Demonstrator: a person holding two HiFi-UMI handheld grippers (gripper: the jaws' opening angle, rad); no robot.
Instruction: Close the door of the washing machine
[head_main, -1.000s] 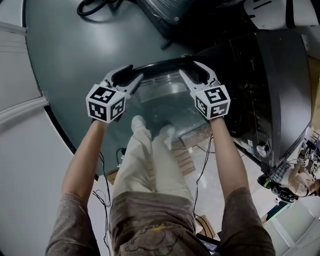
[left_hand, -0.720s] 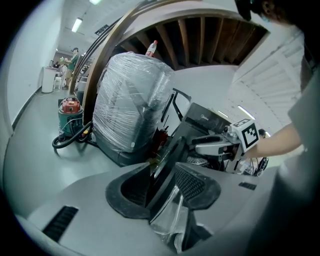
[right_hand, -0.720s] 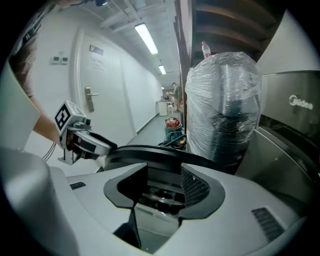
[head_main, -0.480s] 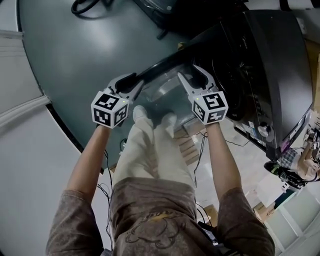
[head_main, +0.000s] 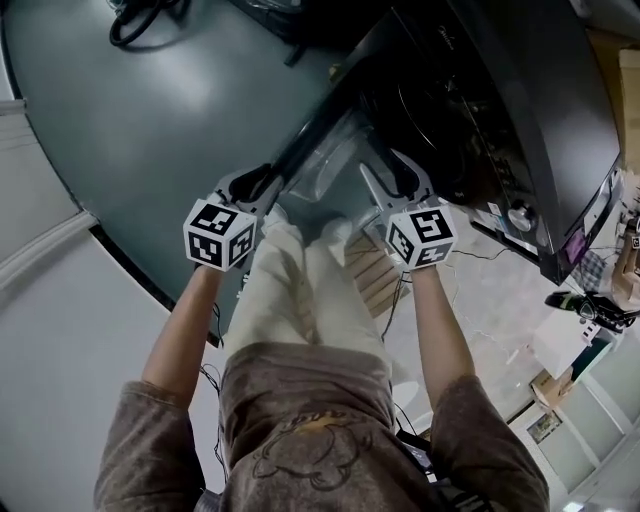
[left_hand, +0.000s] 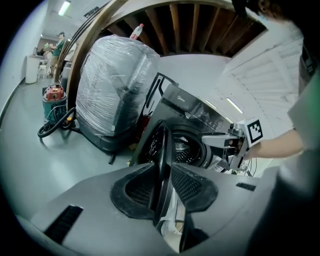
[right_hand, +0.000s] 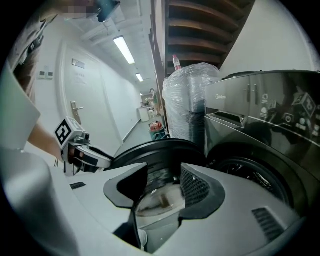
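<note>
Grey floor, dark front-loading washing machine. Left gripper jaws just narrowed, clamped rim of round black-rimmed glass door. Right gripper jaws stood wide, at door.

Floor: smooth grey-green coating with a slight sheen, upper left of the head view. A dark coiled hose lies at the top edge. White wall panels at lower left. Right gripper view, left side: white corridor door with lever handle, ceiling strip lights lit. Timber slats overhead, possibly a stair underside.
</note>
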